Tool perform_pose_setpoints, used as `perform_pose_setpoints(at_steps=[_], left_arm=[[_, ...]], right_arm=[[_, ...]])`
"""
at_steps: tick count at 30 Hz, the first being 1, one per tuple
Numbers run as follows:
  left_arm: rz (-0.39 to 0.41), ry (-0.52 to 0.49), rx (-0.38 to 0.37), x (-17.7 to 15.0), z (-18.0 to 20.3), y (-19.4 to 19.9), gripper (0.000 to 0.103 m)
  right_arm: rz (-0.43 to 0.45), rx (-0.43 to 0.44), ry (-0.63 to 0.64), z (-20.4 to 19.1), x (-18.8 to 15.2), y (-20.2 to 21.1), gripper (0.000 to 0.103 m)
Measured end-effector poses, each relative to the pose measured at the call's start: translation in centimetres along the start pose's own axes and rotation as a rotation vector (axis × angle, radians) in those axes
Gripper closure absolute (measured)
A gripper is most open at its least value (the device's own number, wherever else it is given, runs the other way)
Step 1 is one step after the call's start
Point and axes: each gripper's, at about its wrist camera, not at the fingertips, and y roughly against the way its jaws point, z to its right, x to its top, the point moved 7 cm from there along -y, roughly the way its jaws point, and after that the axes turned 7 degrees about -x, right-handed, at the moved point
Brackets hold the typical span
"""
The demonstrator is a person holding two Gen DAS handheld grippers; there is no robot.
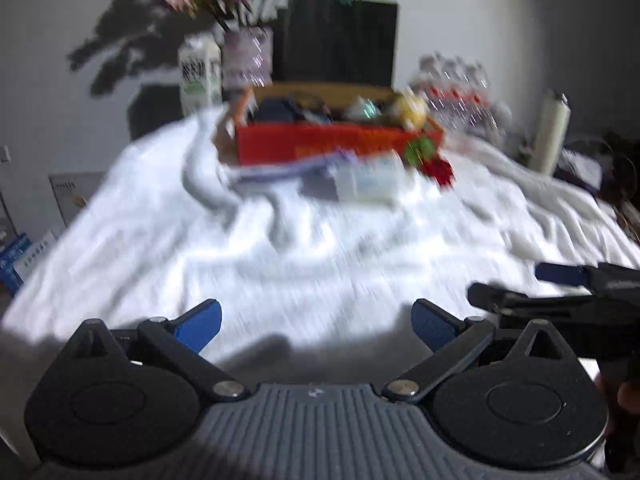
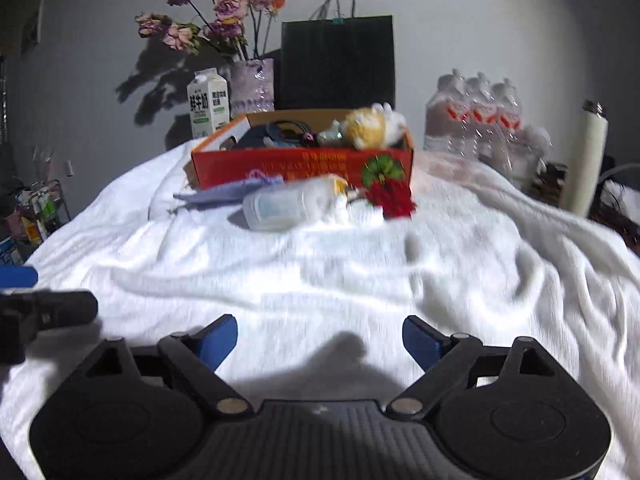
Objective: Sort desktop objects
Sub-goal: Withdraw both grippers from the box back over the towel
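Observation:
A red cardboard box (image 2: 280,164) stands at the far middle of the white cloth and holds several items, among them a yellow plush toy (image 2: 368,126). In front of it lie a clear plastic bottle (image 2: 288,204) on its side, a purple cloth (image 2: 232,192) and a red flower piece (image 2: 390,198). The left wrist view shows the same box (image 1: 320,144) and bottle (image 1: 368,180), blurred. My left gripper (image 1: 318,320) is open over bare cloth, well short of them. My right gripper (image 2: 320,336) is open too, with nothing between its fingers. Each gripper shows at the edge of the other's view.
Behind the box stand a milk carton (image 2: 208,104), a vase of flowers (image 2: 252,84) and a black paper bag (image 2: 338,64). A pack of water bottles (image 2: 476,116) and a white cylinder (image 2: 586,160) are at the right. The rumpled white cloth (image 2: 360,272) covers the surface.

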Motion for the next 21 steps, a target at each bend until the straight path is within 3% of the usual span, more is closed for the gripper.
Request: perform_pose_setpoints(at_steps=[7,21], left_arm=[[-0.022,-0.044,0.054,-2.0,-0.2,-0.7,0.0],[-0.044,-0.023,0.047,-2.3,-0.5,-2.7,0.0]], right_arm=[[-0.002,-0.03,0.009,0.6,-2.3,1.3,0.013],[0.017,-0.028,0.004,0.3,-2.8,1.1,0.013]])
